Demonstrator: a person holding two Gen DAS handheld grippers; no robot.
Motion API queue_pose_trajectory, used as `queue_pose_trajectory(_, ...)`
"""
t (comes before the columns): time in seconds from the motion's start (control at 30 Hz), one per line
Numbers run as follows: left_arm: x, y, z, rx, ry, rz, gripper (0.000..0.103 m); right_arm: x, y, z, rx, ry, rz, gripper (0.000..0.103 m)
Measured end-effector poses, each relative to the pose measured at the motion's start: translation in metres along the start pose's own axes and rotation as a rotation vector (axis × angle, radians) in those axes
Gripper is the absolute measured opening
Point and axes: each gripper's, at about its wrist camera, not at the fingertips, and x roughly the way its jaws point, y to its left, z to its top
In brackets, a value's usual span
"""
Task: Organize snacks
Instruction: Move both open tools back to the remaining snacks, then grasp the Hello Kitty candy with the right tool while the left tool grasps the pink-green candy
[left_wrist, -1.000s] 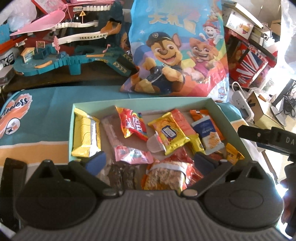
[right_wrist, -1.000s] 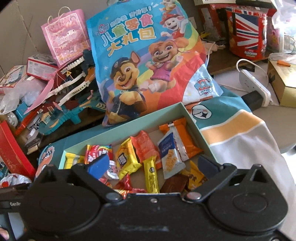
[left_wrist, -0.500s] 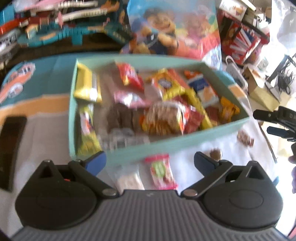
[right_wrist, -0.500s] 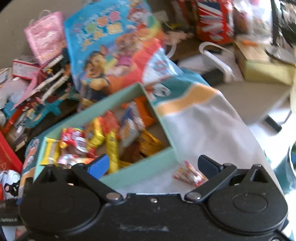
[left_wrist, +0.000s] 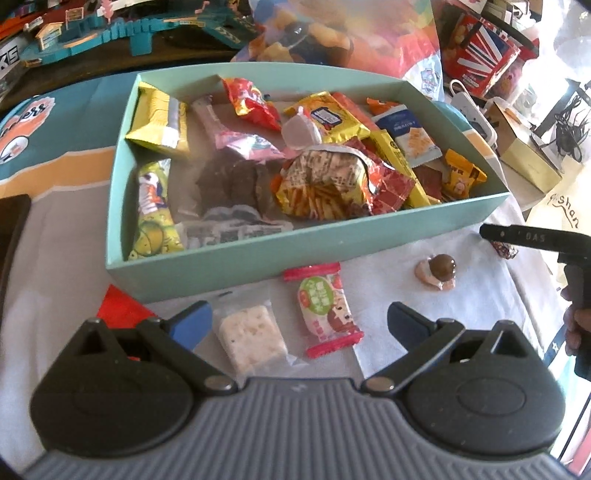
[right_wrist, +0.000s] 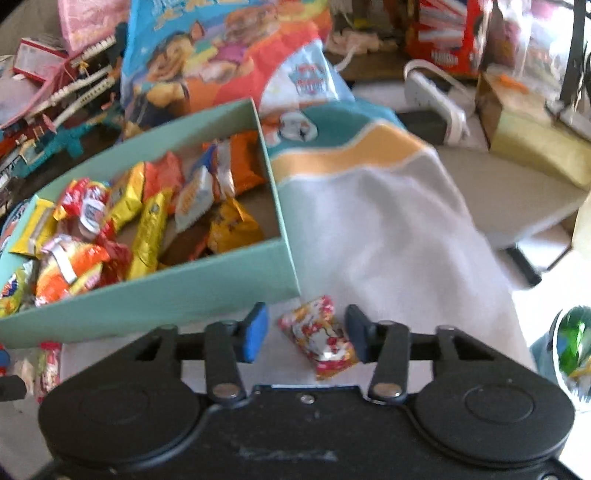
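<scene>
A teal box (left_wrist: 258, 251) full of mixed snack packets lies on a grey cloth. In front of it, my left gripper (left_wrist: 297, 321) is open and hangs low over a clear pack with a white square bar (left_wrist: 251, 338) and a pink-and-green candy pack (left_wrist: 325, 308). A round chocolate sweet (left_wrist: 437, 271) lies further right. At the box's right corner (right_wrist: 288, 266), my right gripper (right_wrist: 304, 332) is closing around a red-and-white wrapped candy (right_wrist: 319, 336). The candy lies between the jaws; the left pad (right_wrist: 255, 332) still stands clear of it.
A big cartoon snack bag (right_wrist: 221, 62) and a toy track (left_wrist: 110, 33) stand behind the box. A red tin (left_wrist: 480, 62), a power strip (right_wrist: 436, 96) and a yellow box (right_wrist: 535, 144) are at the right. A dark slab (left_wrist: 11, 229) lies at the left edge.
Both grippers have come down from over the box to the cloth in front of it. The right jaws have narrowed from wide open around the wrapped candy.
</scene>
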Motion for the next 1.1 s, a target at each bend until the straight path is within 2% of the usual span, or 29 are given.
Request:
queue_pose_trajectory(0.13, 0.004, -0.009, -0.001, 0.033, -0.006, -0.012, 0.101, -0.008, 0.012, -0.012, -0.007, -0.001, 0.022, 0.044)
queue_pose_trajectory(0.2, 0.005, -0.017, 0.000, 0.063, -0.010, -0.024, 0.093, -0.014, 0.023, -0.022, -0.030, -0.004, 0.033, 0.044)
queue_pose_trajectory(0.27, 0.006, -0.026, 0.001, 0.086, -0.012, -0.047, 0.091, -0.021, 0.031, -0.031, -0.037, -0.005, 0.050, 0.043)
queue_pose_trajectory(0.3, 0.007, -0.029, 0.002, 0.091, -0.015, -0.057, 0.088, -0.024, 0.035, -0.035, -0.043, -0.006, 0.050, 0.039)
queue_pose_trajectory(0.33, 0.008, -0.031, 0.002, 0.091, -0.015, -0.063, 0.087, -0.027, 0.041, -0.041, -0.063, -0.007, 0.040, 0.027)
queue_pose_trajectory(0.4, 0.013, -0.032, 0.001, 0.086, -0.003, -0.063, 0.083, -0.033, 0.047, -0.047, -0.089, -0.014, 0.027, 0.019)
queue_pose_trajectory(0.57, 0.024, -0.026, -0.001, 0.090, 0.024, -0.037, 0.075, -0.037, 0.050, -0.050, -0.078, -0.004, 0.039, 0.020)
queue_pose_trajectory(0.63, 0.024, -0.023, 0.000, 0.088, 0.018, -0.037, 0.071, -0.036, 0.040, -0.042, 0.002, 0.017, 0.073, 0.029)
queue_pose_trajectory(0.67, 0.024, -0.022, 0.000, 0.090, 0.011, -0.030, 0.055, -0.036, 0.034, -0.040, 0.045, 0.020, 0.089, 0.035)
queue_pose_trajectory(0.7, 0.024, -0.021, 0.000, 0.103, 0.004, -0.018, 0.033, -0.037, 0.030, -0.038, 0.079, 0.019, 0.094, 0.041)
queue_pose_trajectory(0.73, 0.024, -0.021, -0.001, 0.113, 0.004, -0.016, 0.029, -0.038, 0.027, -0.036, 0.109, 0.018, 0.098, 0.044)
queue_pose_trajectory(0.8, 0.023, -0.019, -0.001, 0.117, 0.005, -0.031, 0.030, -0.033, 0.023, -0.034, 0.154, 0.024, 0.103, 0.053)
queue_pose_trajectory(0.93, 0.020, -0.017, -0.005, 0.110, 0.005, -0.037, 0.034, -0.024, 0.025, -0.027, 0.194, -0.002, 0.072, 0.054)
queue_pose_trajectory(0.97, 0.019, -0.016, -0.006, 0.110, 0.006, -0.038, 0.035, -0.021, 0.029, -0.027, 0.183, -0.013, 0.056, 0.052)
queue_pose_trajectory(1.03, 0.018, -0.015, -0.006, 0.115, 0.008, -0.039, 0.036, -0.018, 0.042, -0.030, 0.115, -0.037, 0.004, 0.031)
queue_pose_trajectory(1.1, 0.019, -0.017, -0.006, 0.130, 0.012, -0.043, 0.045, -0.017, 0.053, -0.036, 0.039, -0.058, -0.036, 0.026)
